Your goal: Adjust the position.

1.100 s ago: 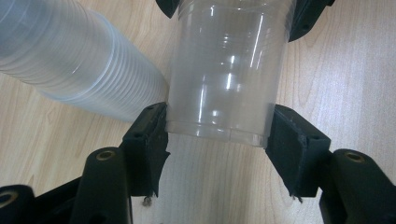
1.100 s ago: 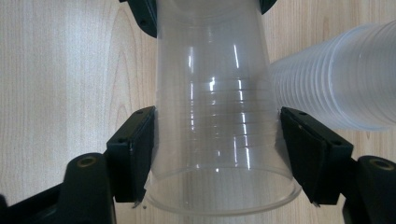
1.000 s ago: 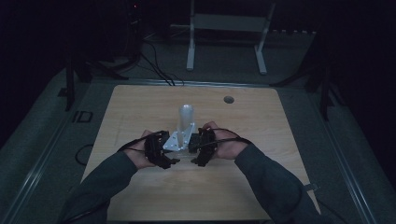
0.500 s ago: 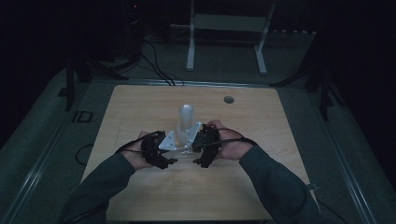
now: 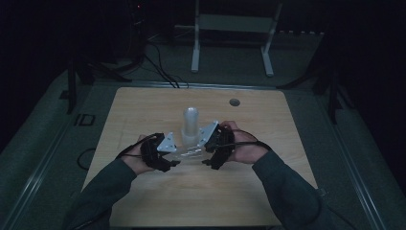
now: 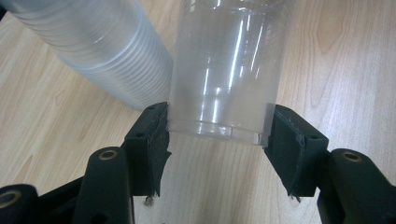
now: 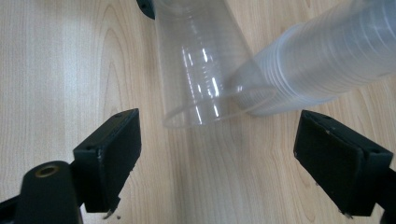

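Left tool (image 6: 219, 135) is clamped on the base end of a clear, ribbed plastic cup (image 6: 224, 74), held lying sideways near the middle of the pale wood-grain surface (image 5: 143, 110). Right tool (image 7: 217, 154) has just been opening; its jaws are wide, nothing between them. A stack of cups (image 5: 191, 125) stands just behind.

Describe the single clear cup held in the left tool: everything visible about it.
The single cup is clear, thin plastic with faint rings round its wall and bright glints. It lies sideways above the wooden table, its closed base end clamped between the left tool's black pads. Its open rim points toward the right tool, whose jaws stand wide, clear of it. The stack of cups stands beside it.
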A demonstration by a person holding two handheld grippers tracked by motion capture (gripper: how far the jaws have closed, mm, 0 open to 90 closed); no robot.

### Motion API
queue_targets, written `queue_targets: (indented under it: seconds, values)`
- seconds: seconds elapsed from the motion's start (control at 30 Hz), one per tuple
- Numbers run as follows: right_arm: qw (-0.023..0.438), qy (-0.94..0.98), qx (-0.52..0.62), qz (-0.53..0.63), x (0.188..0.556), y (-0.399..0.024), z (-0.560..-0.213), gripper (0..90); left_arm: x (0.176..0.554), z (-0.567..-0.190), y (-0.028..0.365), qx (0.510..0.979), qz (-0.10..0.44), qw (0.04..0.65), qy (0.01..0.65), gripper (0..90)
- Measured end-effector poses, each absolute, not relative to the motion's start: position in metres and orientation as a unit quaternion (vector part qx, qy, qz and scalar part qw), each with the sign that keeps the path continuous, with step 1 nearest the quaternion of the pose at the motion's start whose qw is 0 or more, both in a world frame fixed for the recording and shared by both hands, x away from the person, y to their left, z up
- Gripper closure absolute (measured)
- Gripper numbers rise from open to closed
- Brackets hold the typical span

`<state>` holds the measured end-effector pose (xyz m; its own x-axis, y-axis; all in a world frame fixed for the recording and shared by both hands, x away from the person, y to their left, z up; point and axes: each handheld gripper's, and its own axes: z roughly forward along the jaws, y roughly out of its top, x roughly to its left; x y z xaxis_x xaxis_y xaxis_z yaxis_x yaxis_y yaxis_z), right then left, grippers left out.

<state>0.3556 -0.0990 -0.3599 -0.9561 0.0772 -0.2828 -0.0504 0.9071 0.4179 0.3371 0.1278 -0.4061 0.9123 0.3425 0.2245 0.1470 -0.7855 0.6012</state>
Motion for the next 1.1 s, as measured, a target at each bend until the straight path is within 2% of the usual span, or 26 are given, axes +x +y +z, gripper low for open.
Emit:
queue_targets:
  seconds: [0.43,0.5,0.6,0.8,1.1]
  values:
    - [0.147,0.963,0.025,0.225,0.358,-0.108,-0.36,16.4,0.337,-0.41,0.141,0.907,0.161,0.352,0.166,41.7]
    - [0.145,0.963,0.025,0.228,0.359,-0.109,-0.362,19.7,0.336,-0.411,0.144,0.9,0.159,0.367,0.175,41.7]
    - [0.141,0.963,0.032,0.226,0.358,-0.109,-0.364,19.7,0.335,-0.413,0.147,0.886,0.152,0.396,0.188,41.7]
    - [0.143,0.962,0.037,0.232,0.359,-0.111,-0.366,19.8,0.335,-0.414,0.153,0.875,0.152,0.414,0.201,41.7]
    - [0.149,0.958,0.058,0.239,0.361,-0.112,-0.371,24.7,0.335,-0.416,0.154,0.867,0.155,0.426,0.206,41.7]
